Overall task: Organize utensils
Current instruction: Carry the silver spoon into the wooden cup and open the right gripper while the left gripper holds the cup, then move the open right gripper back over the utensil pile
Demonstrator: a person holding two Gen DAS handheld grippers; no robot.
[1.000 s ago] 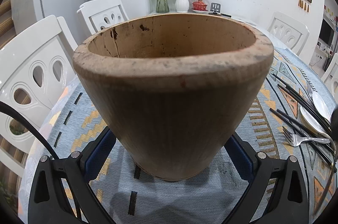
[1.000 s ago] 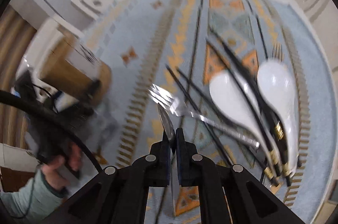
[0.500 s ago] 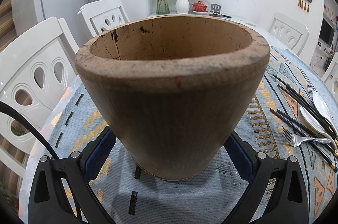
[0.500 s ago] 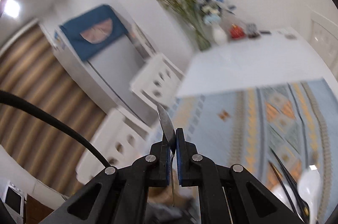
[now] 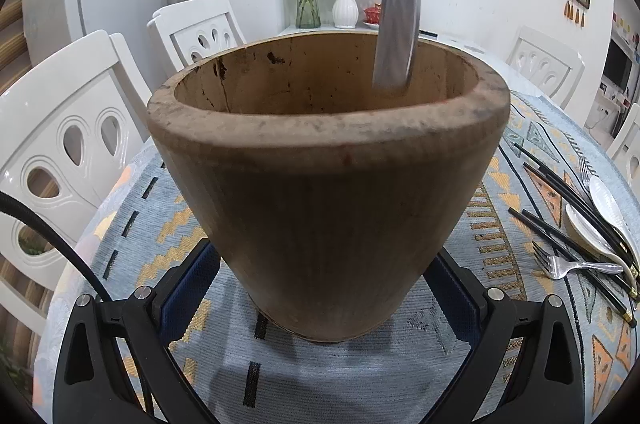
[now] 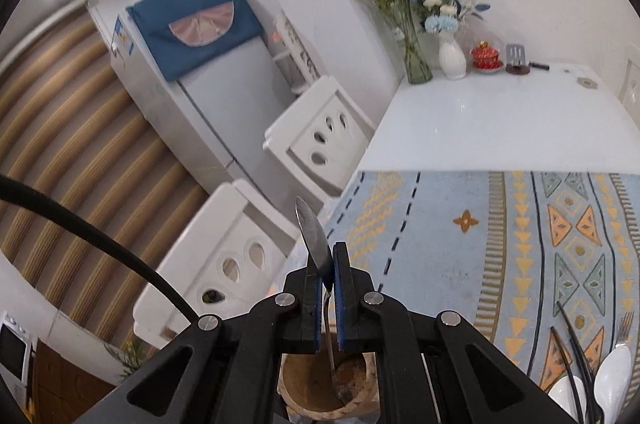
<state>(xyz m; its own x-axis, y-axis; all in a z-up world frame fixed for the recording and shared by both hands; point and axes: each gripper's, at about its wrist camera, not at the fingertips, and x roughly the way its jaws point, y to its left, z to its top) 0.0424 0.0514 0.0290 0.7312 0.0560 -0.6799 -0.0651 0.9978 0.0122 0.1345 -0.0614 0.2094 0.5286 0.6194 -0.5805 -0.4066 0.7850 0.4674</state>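
Note:
A tall wooden holder (image 5: pixel 328 191) stands on the patterned blue cloth (image 5: pixel 132 224). My left gripper (image 5: pixel 325 268) is around its lower part, blue pads against both sides. A steel utensil (image 5: pixel 396 3) hangs from above, its lower end just inside the holder's rim at the back right. In the right wrist view my right gripper (image 6: pixel 326 252) is shut on that utensil (image 6: pixel 312 236). Its pointed end sticks up past the fingertips. Its thin shaft drops into the holder's mouth (image 6: pixel 312 392), directly below.
Right of the holder, a fork (image 5: pixel 576 266), two white spoons (image 5: pixel 608 199) and several black chopsticks (image 5: pixel 560 183) lie on the cloth. White chairs (image 5: pixel 60 143) line the table's left side. Vases (image 5: pixel 346 7) stand at the far end.
My right gripper rose from the cutlery on the cloth and swung over above the holder. The utensil now hangs into the holder's mouth. The left gripper and holder stayed put.

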